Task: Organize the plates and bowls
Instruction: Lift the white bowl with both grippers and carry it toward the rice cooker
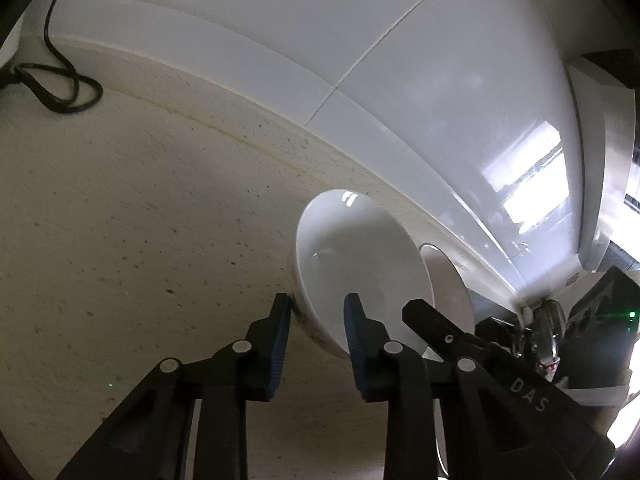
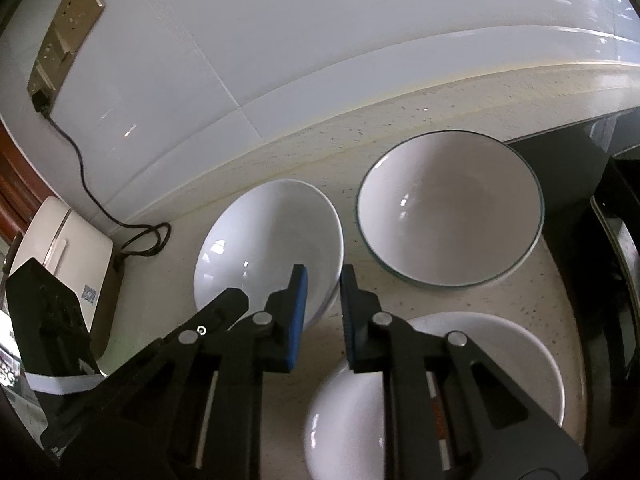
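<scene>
My left gripper [image 1: 318,312] straddles the near wall of a white bowl [image 1: 360,264]: one blue-padded finger sits against the outside of the bowl and the other reaches inside it, so I read it as clamped on the rim, though I cannot see whether the inner pad presses the wall. That bowl appears steeply tilted in the left wrist view, close to the white tiled backsplash [image 1: 400,80], above the speckled cream countertop [image 1: 120,240]. Just behind it stands the edge of another white dish [image 1: 448,280]. A black cable [image 1: 60,92] loops on the counter at the far left. My right gripper [image 2: 324,280] is released, its jaws a little apart with nothing between them; the left blue pad overlaps the near rim of the white bowl [image 2: 260,240], the other finger lies outside it. Beside that bowl, to the right, sits a wider bowl with a dark rim [image 2: 448,216], and below my fingers lies a white plate [image 2: 500,344] carrying a small white bowl [image 2: 344,424]. A wall socket [image 2: 64,36] feeds a black cord [image 2: 80,160] down to a white appliance [image 2: 68,248] at left.
</scene>
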A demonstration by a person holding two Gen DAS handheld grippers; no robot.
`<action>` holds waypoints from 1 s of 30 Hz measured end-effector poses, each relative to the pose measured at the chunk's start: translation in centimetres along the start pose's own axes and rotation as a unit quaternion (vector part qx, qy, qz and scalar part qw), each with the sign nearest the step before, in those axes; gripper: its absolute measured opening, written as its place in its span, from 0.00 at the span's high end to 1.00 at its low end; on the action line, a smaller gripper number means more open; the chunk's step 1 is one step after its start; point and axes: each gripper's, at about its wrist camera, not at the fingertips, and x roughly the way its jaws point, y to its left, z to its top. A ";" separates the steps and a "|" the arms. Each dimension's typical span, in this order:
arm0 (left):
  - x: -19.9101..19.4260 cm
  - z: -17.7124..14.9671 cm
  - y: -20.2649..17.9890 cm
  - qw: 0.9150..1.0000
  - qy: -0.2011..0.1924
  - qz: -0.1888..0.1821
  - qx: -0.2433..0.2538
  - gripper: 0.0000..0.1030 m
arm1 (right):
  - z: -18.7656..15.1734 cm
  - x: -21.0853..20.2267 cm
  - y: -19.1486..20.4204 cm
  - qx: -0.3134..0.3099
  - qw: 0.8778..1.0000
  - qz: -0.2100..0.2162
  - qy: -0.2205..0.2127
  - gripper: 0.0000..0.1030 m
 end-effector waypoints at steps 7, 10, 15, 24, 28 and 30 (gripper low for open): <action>-2.2 0.3 -0.6 0.999 -0.015 0.034 0.013 0.77 | -0.1 -0.8 1.8 -0.028 0.999 0.018 -0.014 0.81; -3.3 0.6 -0.6 0.998 -0.017 0.054 0.014 0.79 | -0.3 -1.5 3.0 -0.048 0.998 0.029 -0.024 0.81; -5.4 1.0 -1.0 0.996 -0.029 0.077 0.021 0.79 | -0.4 -2.0 4.2 -0.059 0.996 0.059 -0.030 0.81; -9.2 0.0 0.4 0.991 -0.037 0.122 0.033 0.79 | -1.8 -2.0 7.5 -0.102 0.990 0.096 -0.021 0.81; -11.6 -0.5 2.2 0.988 -0.054 0.140 0.026 0.80 | -3.0 -1.2 9.8 -0.128 0.985 0.117 -0.007 0.81; -12.2 -0.8 2.7 0.986 -0.060 0.152 0.025 0.80 | -3.8 -0.7 11.1 -0.148 0.982 0.115 -0.001 0.81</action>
